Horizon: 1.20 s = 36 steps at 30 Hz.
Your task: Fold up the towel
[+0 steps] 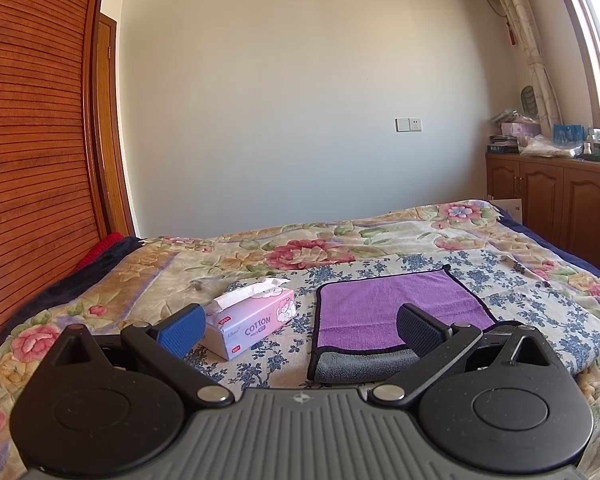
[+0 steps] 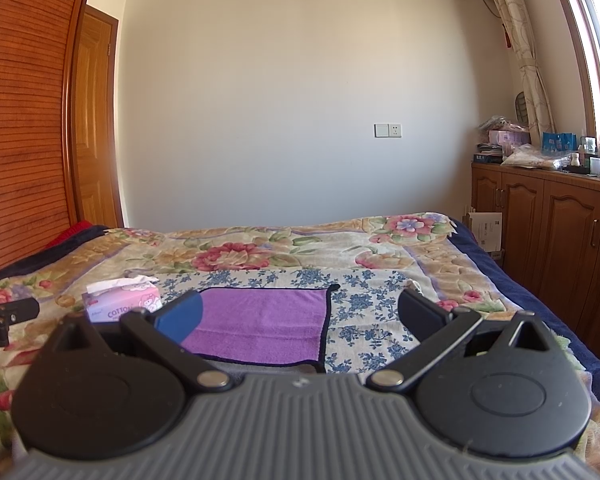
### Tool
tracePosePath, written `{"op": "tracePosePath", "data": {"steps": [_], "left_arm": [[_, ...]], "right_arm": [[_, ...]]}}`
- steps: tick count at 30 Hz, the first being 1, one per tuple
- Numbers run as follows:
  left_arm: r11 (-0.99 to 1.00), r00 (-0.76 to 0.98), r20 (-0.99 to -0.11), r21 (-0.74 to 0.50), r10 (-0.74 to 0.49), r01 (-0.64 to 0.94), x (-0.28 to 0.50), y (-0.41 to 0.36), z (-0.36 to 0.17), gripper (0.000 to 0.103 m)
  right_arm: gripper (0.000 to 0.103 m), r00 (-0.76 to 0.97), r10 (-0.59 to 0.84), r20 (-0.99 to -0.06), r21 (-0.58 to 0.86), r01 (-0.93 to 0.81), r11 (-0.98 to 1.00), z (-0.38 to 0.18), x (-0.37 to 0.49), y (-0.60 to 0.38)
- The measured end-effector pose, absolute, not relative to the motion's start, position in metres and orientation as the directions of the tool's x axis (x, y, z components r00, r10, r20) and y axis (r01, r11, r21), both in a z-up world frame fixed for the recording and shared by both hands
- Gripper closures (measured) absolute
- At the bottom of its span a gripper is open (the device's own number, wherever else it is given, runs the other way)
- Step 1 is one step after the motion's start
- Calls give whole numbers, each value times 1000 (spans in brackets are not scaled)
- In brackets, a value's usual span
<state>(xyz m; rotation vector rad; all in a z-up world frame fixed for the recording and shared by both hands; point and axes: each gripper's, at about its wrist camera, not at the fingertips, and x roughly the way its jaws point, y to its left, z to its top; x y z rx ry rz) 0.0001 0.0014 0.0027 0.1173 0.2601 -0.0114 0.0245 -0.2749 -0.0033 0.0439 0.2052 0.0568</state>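
A purple towel [image 1: 384, 304] with a dark trim and a grey underside lies folded over on the flowered bedspread; it also shows in the right wrist view [image 2: 260, 324]. My left gripper [image 1: 300, 326] is open and empty, held above the bed just short of the towel's near edge. My right gripper [image 2: 300, 316] is open and empty, above the towel's near right part. The left gripper's tip [image 2: 4, 316] shows at the left edge of the right wrist view.
A pink tissue box [image 1: 252, 320] stands left of the towel, also in the right wrist view [image 2: 120, 300]. A wooden wardrobe [image 1: 32, 140] is at the left. Wooden cabinets [image 2: 560, 232] with clutter line the right wall under the window.
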Motion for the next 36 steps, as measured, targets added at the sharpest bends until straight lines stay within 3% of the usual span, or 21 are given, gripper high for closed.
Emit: {"op": "tracePosePath", "data": {"steps": [13, 36], "left_arm": [[993, 965, -263, 115, 4, 28, 1, 3, -1, 0], [984, 931, -365, 152, -27, 88, 24, -5, -13, 0]], "right_arm": [[0, 976, 62, -209, 48, -53, 997, -1, 25, -267], [0, 956, 93, -279, 35, -87, 996, -13, 53, -261]]}}
